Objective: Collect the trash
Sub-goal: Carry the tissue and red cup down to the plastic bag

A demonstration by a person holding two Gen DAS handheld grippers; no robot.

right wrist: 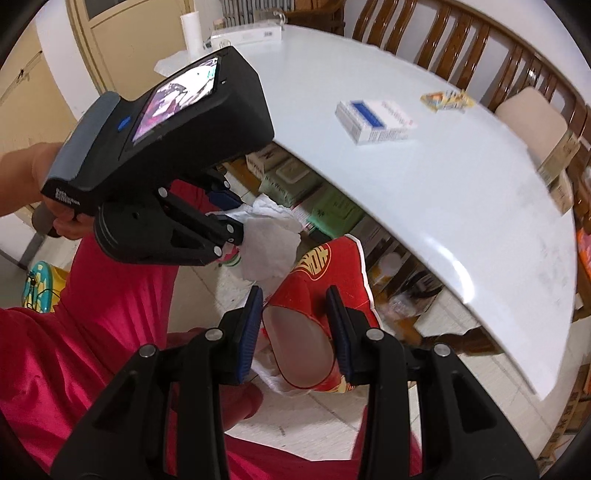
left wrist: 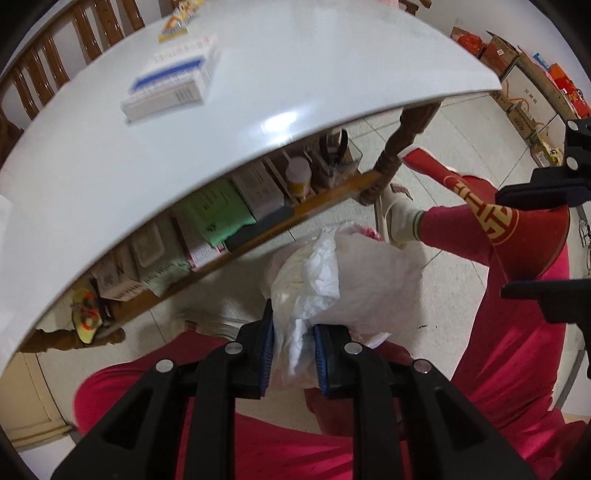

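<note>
My left gripper is shut on a crumpled white tissue, held below the table edge. The right wrist view shows that same left gripper with the tissue bunched at its tips. My right gripper is shut on a red paper cup with a gold emblem; the cup lies tilted with its open mouth towards the camera. The cup also appears at the right of the left wrist view, between the right gripper's fingers. A translucent white plastic bag lies under the tissue.
A white oval table curves overhead, with a blue-and-white box and a snack wrapper on it. A shelf under the table holds packages. The person's pink-red trousers and a white shoe are on the tiled floor. Cardboard boxes line the far wall.
</note>
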